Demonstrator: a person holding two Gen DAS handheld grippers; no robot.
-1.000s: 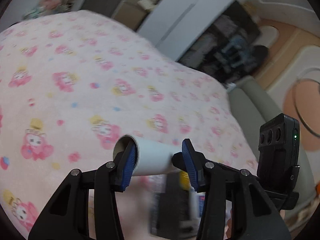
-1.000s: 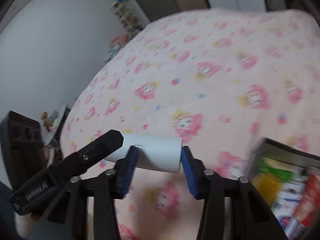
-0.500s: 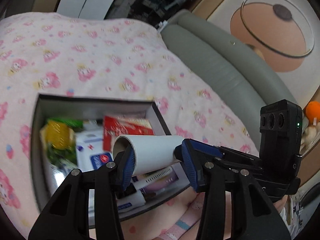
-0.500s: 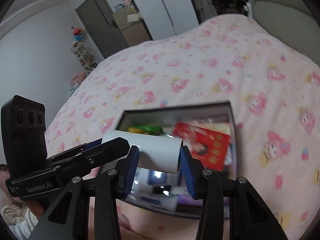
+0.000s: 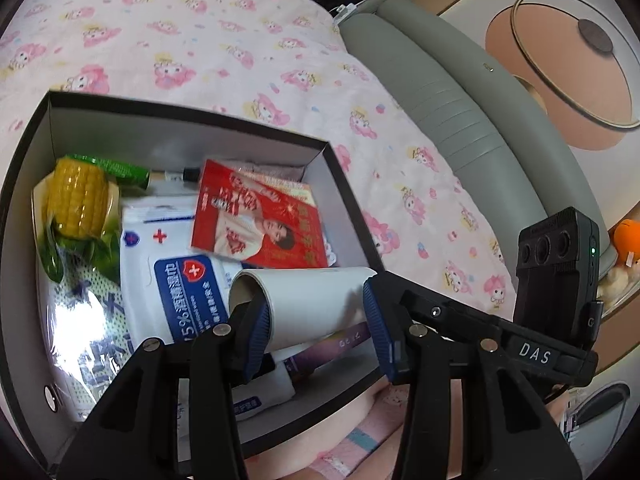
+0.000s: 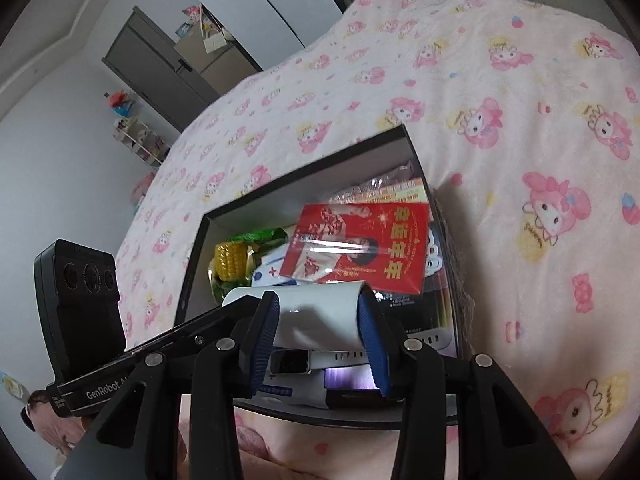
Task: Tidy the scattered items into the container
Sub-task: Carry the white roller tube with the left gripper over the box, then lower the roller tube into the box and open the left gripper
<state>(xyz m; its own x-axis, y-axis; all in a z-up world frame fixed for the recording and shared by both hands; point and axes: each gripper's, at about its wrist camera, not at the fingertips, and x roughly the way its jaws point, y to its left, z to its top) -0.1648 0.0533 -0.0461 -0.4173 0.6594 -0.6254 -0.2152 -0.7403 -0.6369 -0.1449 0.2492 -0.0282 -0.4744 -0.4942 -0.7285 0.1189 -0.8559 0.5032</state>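
Observation:
A white paper roll is held lengthwise between my two grippers, just above the open dark box. My left gripper is shut on the roll, one pad inside its hollow end. My right gripper is shut on the same roll over the box's near side. The box holds a toy corn, a red packet, a wet-wipe pack and other small items.
The box sits on a bed with a pink cartoon blanket. A grey padded headboard runs along the right in the left wrist view. A door and shelves stand far behind the bed.
Both grippers have carried the roll from over the bare blanket to above the box and lower toward its contents. The grip on the roll has not changed.

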